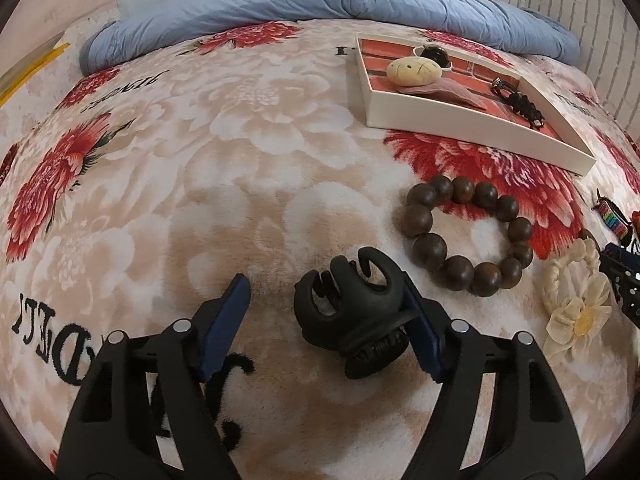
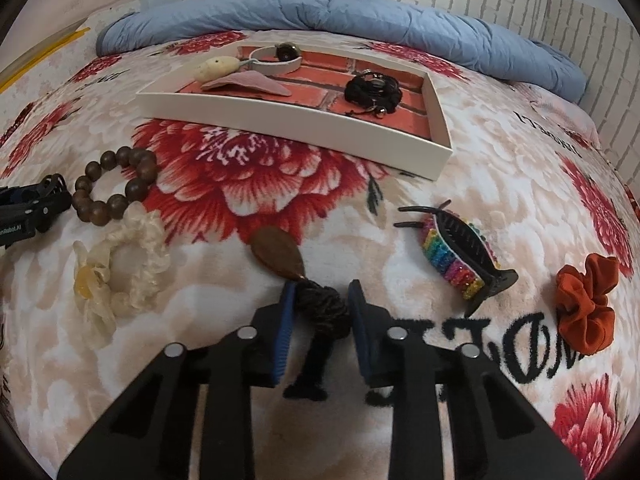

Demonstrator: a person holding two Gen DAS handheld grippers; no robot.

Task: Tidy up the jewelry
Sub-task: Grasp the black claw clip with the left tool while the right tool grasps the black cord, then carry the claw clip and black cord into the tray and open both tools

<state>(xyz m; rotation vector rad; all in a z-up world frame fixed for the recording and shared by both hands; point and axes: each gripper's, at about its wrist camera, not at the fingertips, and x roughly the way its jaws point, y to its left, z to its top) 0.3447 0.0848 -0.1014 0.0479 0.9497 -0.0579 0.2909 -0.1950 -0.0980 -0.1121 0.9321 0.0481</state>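
My left gripper (image 1: 326, 304) is open on the floral blanket, with a black claw hair clip (image 1: 352, 312) between its fingers, against the right finger. A brown wooden bead bracelet (image 1: 468, 236) lies just right of it. My right gripper (image 2: 320, 308) is nearly closed around a dark coiled cord (image 2: 324, 308) attached to a brown teardrop pendant (image 2: 278, 254). A white tray (image 2: 288, 128) with a brick-pattern floor stands farther back and holds a cream oval piece, a pink piece, a white watch and black cords. The tray also shows in the left wrist view (image 1: 472, 128).
A cream flower scrunchie (image 2: 120, 264), a rainbow claw clip (image 2: 456, 256) and an orange scrunchie (image 2: 586, 304) lie on the blanket. A blue duvet (image 2: 340, 20) lies along the white brick wall behind.
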